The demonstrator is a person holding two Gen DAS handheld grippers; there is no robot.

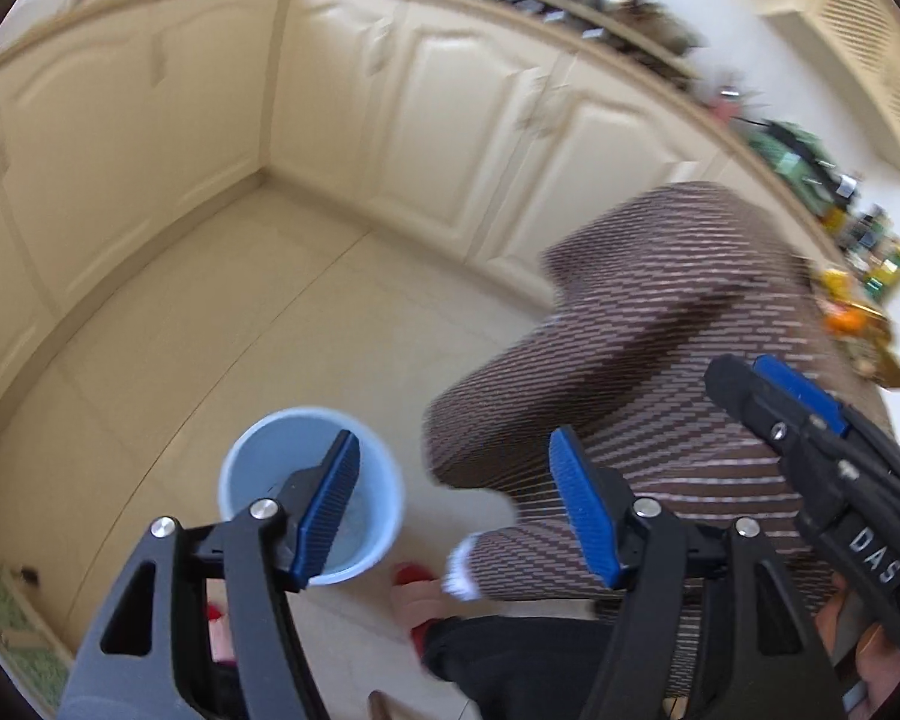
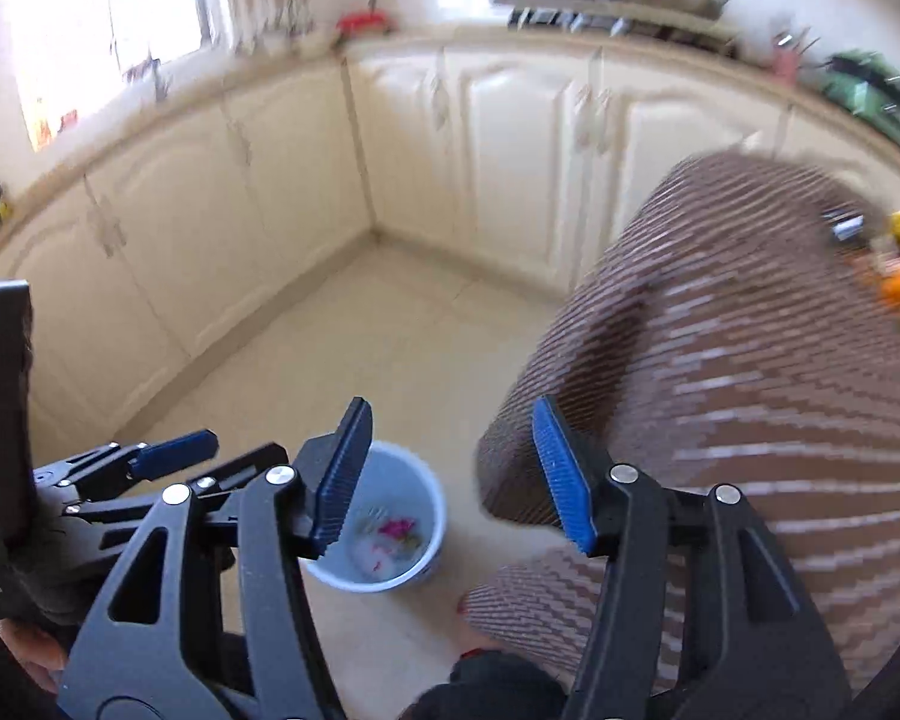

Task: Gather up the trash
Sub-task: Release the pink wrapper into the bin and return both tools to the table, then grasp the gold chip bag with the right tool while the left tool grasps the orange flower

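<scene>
Blue-padded jaws of both grippers stand apart and empty above the pale blue bin (image 1: 312, 495).

Seen from the left gripper (image 1: 453, 510), the bin sits on the cream floor tiles (image 1: 222, 324) below and just beyond its left-hand finger, whose pad overlaps the rim; from the right gripper (image 2: 453, 474) it lies below the gap, towards the left-hand finger, with pink and pale scraps (image 2: 390, 537) visible at its bottom. The bin stands upright, mouth up, so anything more would drop in from above. Nothing sits between either pair of pads. A person's striped trouser leg (image 1: 660, 360) fills the space right of both pairs of jaws. I judge the left gripper slightly nearer the bin. No loose trash shows clearly within reach; the cluttered worktop (image 2: 858, 84) beyond the leg is too blurred to read.
</scene>
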